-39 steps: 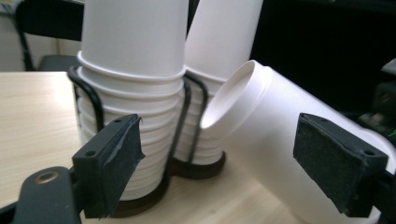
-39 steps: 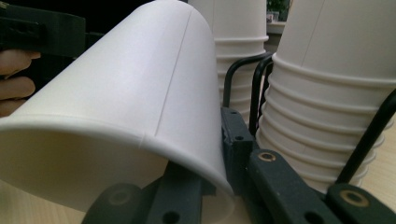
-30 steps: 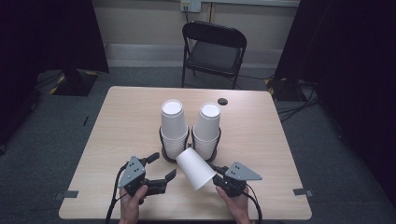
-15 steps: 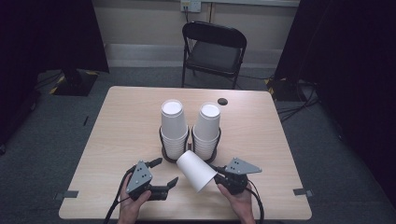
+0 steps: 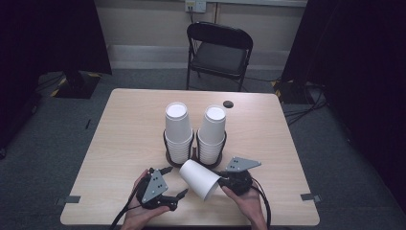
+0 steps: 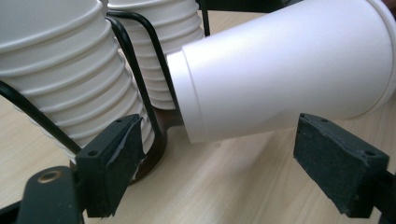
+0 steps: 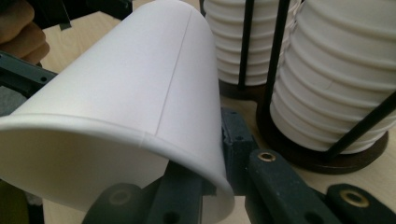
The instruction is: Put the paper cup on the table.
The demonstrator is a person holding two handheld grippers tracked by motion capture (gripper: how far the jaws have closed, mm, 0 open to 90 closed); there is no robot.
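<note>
A white paper cup [image 5: 200, 178] [image 6: 280, 70] [image 7: 130, 93] lies tilted on its side above the table's front, with its base toward the left. My right gripper [image 5: 225, 181] [image 7: 205, 154] is shut on the cup at its rim. My left gripper [image 5: 174, 182] [image 6: 215, 140] stands open just left of the cup's base, with nothing between its pads. Behind them, two stacks of white cups [image 5: 178, 129] [image 5: 212, 129] stand upside down in black wire holders. The same stacks fill the left [image 6: 60, 70] of the left gripper view and the right [image 7: 341, 70] of the right gripper view.
The wooden table [image 5: 124, 139] has a small dark round disc [image 5: 228, 104] near its far edge. A black folding chair [image 5: 219, 52] stands beyond the table. Cables lie on the floor at the right [image 5: 306, 108].
My left gripper has drawn back slightly from the cup's base toward the front edge. The cup and my right gripper have hardly moved.
</note>
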